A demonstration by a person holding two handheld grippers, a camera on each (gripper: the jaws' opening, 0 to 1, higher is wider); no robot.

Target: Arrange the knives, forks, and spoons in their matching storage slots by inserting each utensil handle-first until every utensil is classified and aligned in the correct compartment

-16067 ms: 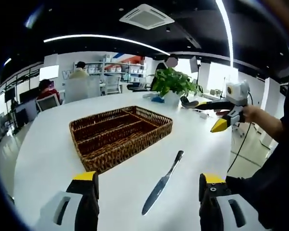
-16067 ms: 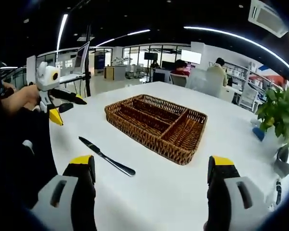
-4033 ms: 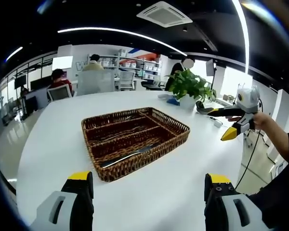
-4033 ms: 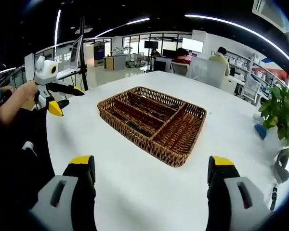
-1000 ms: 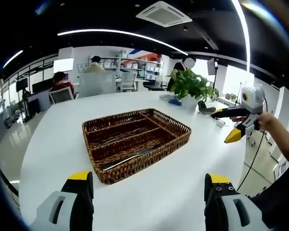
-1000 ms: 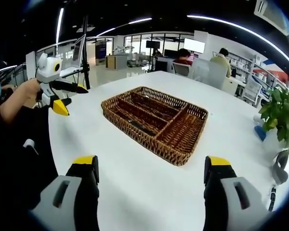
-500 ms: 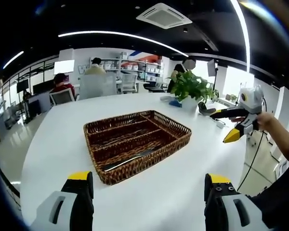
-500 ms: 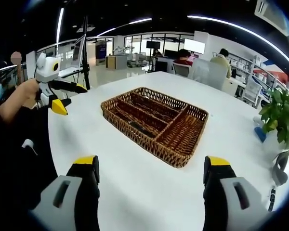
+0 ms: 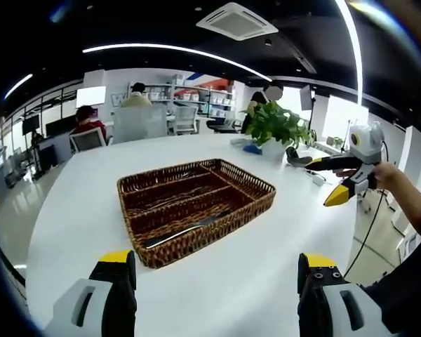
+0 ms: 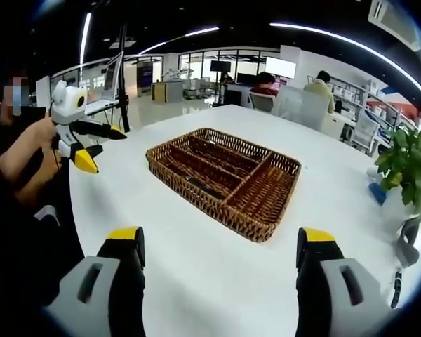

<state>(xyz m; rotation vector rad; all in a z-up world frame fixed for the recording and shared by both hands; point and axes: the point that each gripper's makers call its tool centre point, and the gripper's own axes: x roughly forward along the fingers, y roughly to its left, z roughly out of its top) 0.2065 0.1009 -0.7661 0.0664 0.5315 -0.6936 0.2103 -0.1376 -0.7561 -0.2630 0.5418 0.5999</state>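
In the left gripper view the left gripper [image 9: 214,298] has its two yellow-tipped jaws spread wide with nothing between them, raised above the bare white table [image 9: 266,239]. In the right gripper view the right gripper [image 10: 221,291] is likewise spread wide and holds nothing. Ahead of both sits the wicker tray [image 9: 259,200], resting flat on the table and divided into long slots plus one cross slot. A knife [image 9: 186,230] lies lengthwise in the long slot nearest the left gripper; the same knife [image 10: 196,184] shows as a dark strip in the right gripper view. What lies in the other slots is too small to tell. Beyond the tray stands a potted plant [image 9: 277,126], and seated people occupy desks in the open office behind.
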